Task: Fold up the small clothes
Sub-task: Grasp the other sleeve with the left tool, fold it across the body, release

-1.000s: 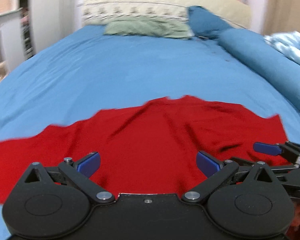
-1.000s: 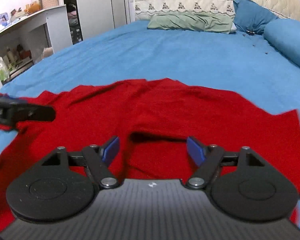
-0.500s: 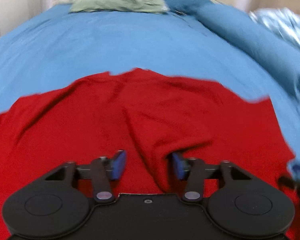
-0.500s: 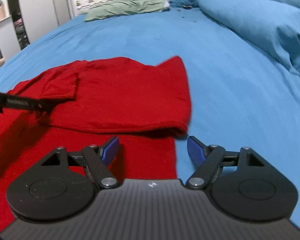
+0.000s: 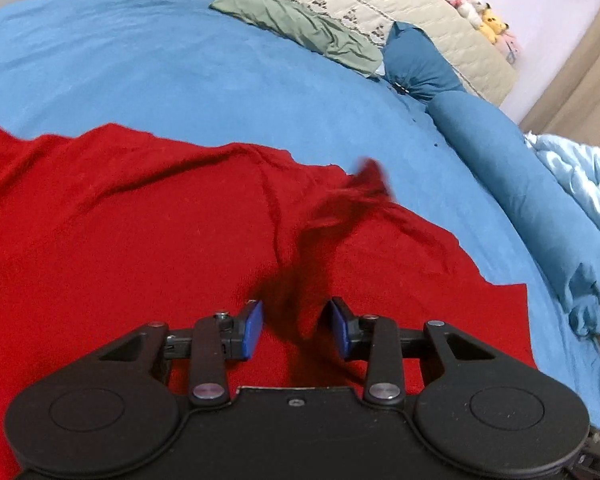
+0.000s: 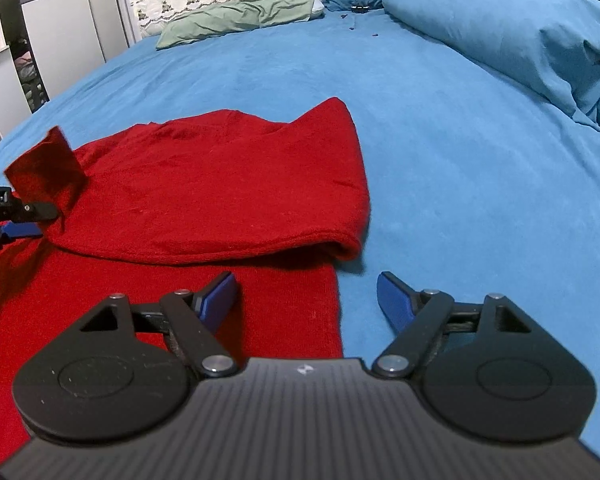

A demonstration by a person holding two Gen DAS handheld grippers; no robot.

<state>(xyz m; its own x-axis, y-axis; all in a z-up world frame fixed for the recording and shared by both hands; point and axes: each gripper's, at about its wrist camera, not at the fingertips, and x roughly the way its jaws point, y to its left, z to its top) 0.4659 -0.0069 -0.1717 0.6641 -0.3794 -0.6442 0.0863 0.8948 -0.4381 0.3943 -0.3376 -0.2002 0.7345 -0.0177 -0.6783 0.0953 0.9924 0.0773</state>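
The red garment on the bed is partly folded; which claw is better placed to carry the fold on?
Probably the left claw: its fingers are closed around a raised bunch of the red garment. The right claw is open and holds nothing, hovering at the garment's edge over the blue sheet.

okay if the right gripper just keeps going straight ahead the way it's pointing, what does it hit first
Most likely the folded edge of the red garment. The open right gripper points over the garment's right border, with that rolled fold just ahead of the left finger; the right finger lines up with bare blue bedsheet. Depth is hard to judge.
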